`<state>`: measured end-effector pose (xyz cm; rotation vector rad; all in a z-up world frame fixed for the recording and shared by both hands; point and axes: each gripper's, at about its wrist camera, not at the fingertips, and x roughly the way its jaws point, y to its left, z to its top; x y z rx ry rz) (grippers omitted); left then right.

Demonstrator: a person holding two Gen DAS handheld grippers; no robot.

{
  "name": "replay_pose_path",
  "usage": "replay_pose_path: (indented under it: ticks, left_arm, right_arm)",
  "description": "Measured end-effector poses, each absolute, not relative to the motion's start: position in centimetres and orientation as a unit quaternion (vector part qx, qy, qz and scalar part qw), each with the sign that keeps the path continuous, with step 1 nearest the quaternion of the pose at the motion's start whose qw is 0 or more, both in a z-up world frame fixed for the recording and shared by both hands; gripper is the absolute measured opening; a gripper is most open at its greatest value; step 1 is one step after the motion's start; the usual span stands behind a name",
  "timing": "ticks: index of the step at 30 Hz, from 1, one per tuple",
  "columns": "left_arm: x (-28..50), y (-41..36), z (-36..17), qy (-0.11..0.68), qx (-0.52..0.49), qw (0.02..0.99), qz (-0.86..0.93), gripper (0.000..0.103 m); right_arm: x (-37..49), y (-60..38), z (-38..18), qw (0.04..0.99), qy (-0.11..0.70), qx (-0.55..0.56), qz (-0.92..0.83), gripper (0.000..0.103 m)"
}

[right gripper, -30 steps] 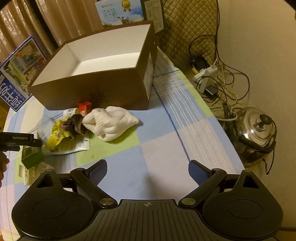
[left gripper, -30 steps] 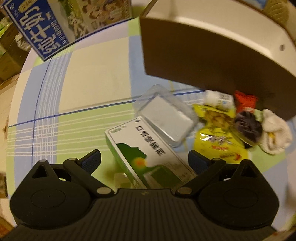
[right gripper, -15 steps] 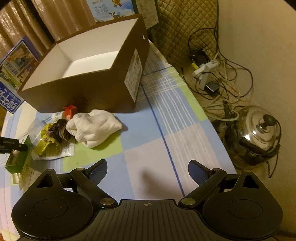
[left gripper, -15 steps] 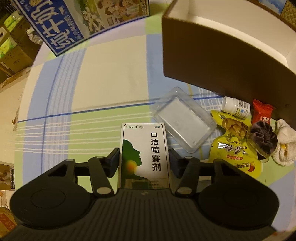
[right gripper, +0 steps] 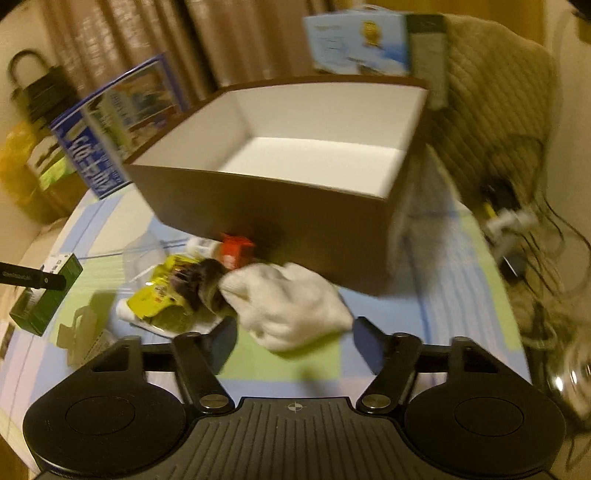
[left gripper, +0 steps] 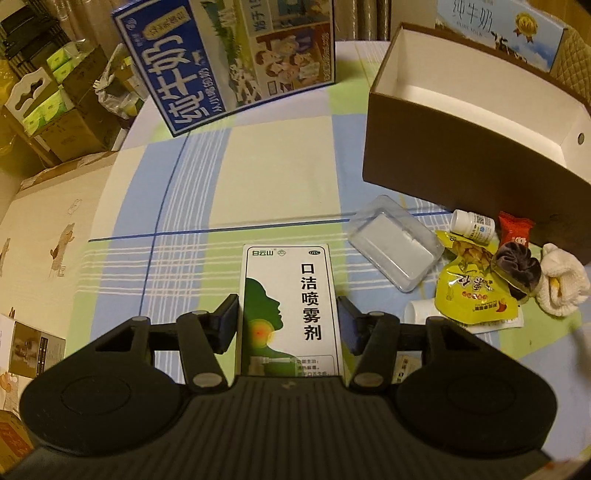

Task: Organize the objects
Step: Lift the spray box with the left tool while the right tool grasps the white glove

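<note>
Left claw (left gripper: 288, 323) pinches the spray box (left gripper: 290, 306) by its long sides, lifted clear of the desk (left gripper: 280, 170) presumably for the empty brown box (right gripper: 280, 206) at the far edge, while right claw (right gripper: 291, 343) gapes empty over the white cloth (right gripper: 291, 302).

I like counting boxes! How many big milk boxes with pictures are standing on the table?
2. A dark blue milk carton stands at the far left edge; a light blue milk carton stands behind the brown box. More may be hidden.
</note>
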<state>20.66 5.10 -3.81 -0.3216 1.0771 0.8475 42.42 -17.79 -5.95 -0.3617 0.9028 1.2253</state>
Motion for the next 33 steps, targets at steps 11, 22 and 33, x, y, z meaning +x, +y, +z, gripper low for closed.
replay_pose_path:
  ticks: [11,22,33]
  left_arm:
    - [19.4,4.8,-2.8,0.482,-0.143,0.786,0.36,0.051]
    - [21.8,5.4,-2.0,0.471,-0.122,0.825,0.288,0.051]
    - [25.7,5.6,0.8,0.446,-0.086,0.857,0.244,0.051]
  right_arm:
    - [39.5,-12.5,-9.2,0.708,0.377,-0.238,0.547,0.026]
    - [38.2,-16.7,-6.1,0.731,0.381,-0.209,0.526,0.003]
    - [36.8,-18.1,1.4,0.754,0.328,-0.175,0.542,0.003]
